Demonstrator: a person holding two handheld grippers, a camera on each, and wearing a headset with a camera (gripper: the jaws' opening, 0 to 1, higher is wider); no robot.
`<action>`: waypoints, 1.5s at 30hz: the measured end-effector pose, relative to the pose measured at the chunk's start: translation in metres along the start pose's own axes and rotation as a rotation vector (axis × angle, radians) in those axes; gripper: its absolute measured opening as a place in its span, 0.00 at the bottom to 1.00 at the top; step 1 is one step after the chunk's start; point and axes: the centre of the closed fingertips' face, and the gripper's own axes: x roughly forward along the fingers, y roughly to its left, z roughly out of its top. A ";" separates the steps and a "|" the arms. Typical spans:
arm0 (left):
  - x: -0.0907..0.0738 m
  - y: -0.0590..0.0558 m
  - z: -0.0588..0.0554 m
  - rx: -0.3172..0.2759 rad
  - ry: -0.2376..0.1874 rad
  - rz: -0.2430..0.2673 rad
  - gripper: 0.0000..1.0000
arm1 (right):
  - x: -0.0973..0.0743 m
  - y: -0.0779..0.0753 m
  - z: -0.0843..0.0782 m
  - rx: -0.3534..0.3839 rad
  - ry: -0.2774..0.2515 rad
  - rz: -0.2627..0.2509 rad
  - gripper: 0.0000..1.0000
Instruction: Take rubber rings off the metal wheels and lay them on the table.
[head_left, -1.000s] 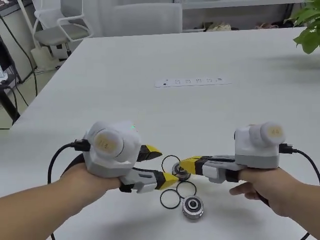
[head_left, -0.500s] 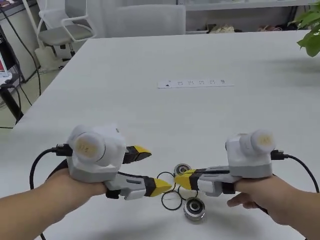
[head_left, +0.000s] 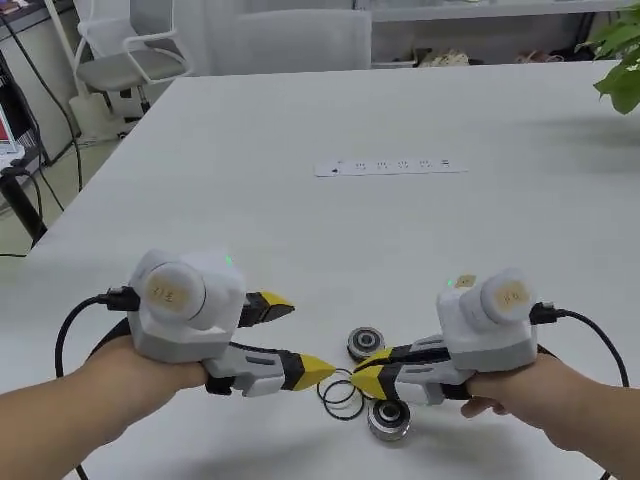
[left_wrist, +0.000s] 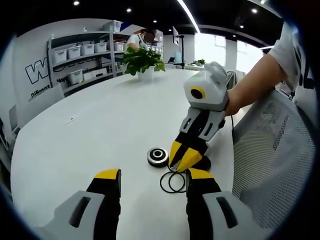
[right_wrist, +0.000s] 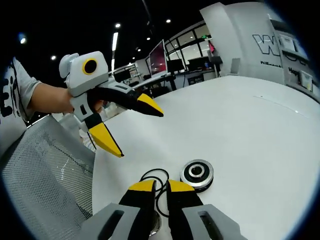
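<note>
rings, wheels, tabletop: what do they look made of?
rings: thin matte black loops lying flat and slightly out of round, likely rubber.
wheels: shiny silver centre that catches the light, so it looks like metal; the dark outer band is possibly a rubber ring.
table: smooth matte white, probably laminate, though I can't tell for sure.

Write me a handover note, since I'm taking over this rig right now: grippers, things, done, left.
Left gripper: open, empty, beside the rubber rings.
Right gripper: jaws together, tips at the rings; whether it pinches one, cannot tell.
Far wheel and near wheel lie on the table, either side of the right gripper's tips.
Done: at least two rings lie loose on the table.
Left: check both wheels for rings; far wheel shows a dark outer band.
</note>
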 end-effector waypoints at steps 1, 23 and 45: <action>0.000 0.001 0.000 -0.001 0.000 0.002 0.49 | -0.001 0.000 0.001 0.000 -0.003 0.002 0.08; 0.024 0.007 0.009 -0.030 -0.002 -0.022 0.43 | -0.028 -0.044 0.022 0.026 -0.120 -0.120 0.18; 0.061 -0.006 0.004 -0.060 0.041 -0.092 0.29 | -0.023 -0.048 -0.001 -0.031 -0.036 -0.127 0.19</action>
